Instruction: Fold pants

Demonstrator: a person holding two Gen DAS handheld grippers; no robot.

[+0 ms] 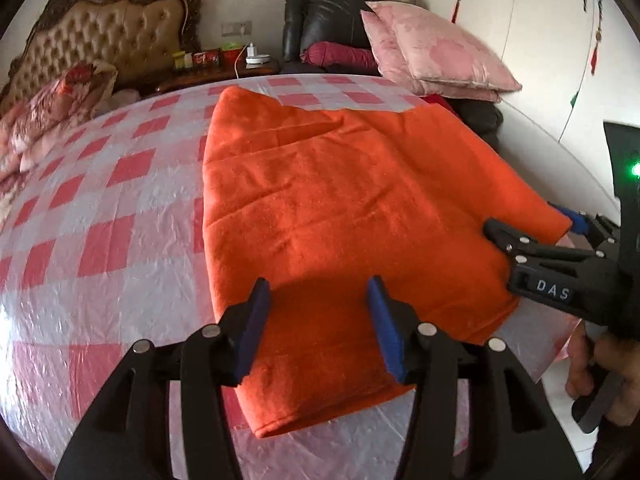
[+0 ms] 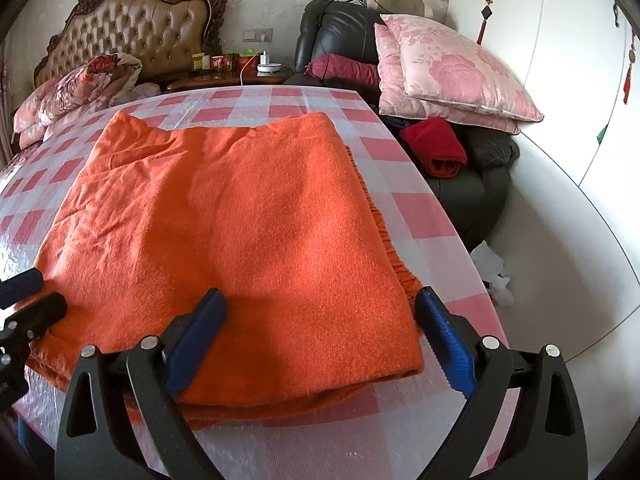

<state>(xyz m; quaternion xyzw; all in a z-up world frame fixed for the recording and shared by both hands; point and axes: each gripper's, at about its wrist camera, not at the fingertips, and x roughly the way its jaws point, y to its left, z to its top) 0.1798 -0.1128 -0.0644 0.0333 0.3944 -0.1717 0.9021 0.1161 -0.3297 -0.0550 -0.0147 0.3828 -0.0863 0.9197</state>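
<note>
Orange pants (image 2: 240, 216) laid on checked tabletop (image 2: 404, 208), already folded into layered rectangle. Left claw (image 1: 318, 326) and right claw (image 2: 320, 340) held wide, empty, at near edge. Perhaps one final fold left.

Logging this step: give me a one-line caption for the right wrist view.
Open right gripper poised over the near edge of folded orange pants on a checked table, left gripper at the left corner.

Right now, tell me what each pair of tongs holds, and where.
Nothing. Left tongs and right tongs are open over the near edge of the folded orange pants.
</note>
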